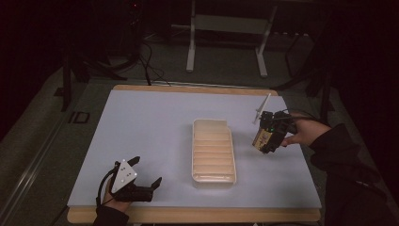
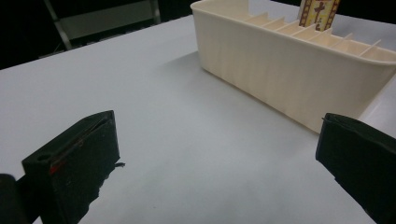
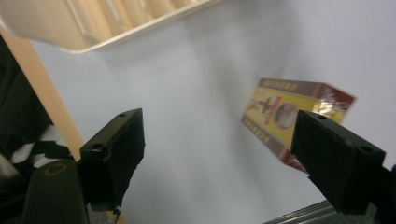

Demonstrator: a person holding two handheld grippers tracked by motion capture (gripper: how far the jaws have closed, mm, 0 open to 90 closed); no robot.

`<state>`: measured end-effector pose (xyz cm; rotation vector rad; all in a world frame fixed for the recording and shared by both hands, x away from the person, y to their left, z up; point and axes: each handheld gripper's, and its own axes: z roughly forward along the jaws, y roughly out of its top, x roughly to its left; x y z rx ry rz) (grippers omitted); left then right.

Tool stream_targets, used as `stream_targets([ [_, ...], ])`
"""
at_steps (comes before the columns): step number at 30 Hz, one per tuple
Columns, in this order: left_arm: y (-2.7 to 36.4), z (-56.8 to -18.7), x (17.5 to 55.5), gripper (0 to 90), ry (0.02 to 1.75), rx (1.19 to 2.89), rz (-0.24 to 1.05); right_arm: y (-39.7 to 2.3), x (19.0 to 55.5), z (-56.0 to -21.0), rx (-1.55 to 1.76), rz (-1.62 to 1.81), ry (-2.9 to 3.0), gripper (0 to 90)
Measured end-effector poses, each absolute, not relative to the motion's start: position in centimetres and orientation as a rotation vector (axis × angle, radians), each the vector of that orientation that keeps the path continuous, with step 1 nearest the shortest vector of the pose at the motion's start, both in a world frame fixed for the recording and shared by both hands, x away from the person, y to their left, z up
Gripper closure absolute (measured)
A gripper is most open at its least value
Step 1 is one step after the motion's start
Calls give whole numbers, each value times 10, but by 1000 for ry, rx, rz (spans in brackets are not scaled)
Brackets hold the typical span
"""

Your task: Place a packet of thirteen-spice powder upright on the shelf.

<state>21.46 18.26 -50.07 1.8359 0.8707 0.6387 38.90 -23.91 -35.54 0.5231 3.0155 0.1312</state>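
A cream slotted tray [image 1: 194, 155] lies lengthwise in the middle of the white mat. Right of it, a small yellow and red box [image 1: 261, 138] stands on its end on the mat. My right gripper [image 1: 269, 134] hovers over the box, held by a hand in a dark sleeve. In the right gripper view, the right gripper [image 3: 219, 126] is wide open and the box [image 3: 280, 112] sits just beyond its right jaw, apart from both. My left gripper [image 1: 147, 170] rests open near the front left. From the left gripper [image 2: 218, 126], the tray wall [image 2: 280, 70] and the box top [image 2: 319, 14] behind it are visible.
The mat [image 1: 150, 122] covers a wooden table whose edge [image 1: 197, 215] runs along the front. A white metal frame [image 1: 190, 47] and cables lie on the floor behind the table. The tray corner [image 3: 93, 28] is close to the right gripper.
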Motion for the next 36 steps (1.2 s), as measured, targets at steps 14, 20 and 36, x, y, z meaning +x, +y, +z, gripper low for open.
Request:
stream_targets([
  [14, 182, -501, 215, 0, 865, 1842, 638, -252, 425, -355, 690, 93, 2970, 229],
  [20, 182, -501, 215, 0, 863, 1846, 638, -258, 441, -370, 796, 82, 2963, 273],
  [36, 179, -503, 215, 0, 844, 1881, 625, -265, 460, -407, 942, 37, 2986, 509],
])
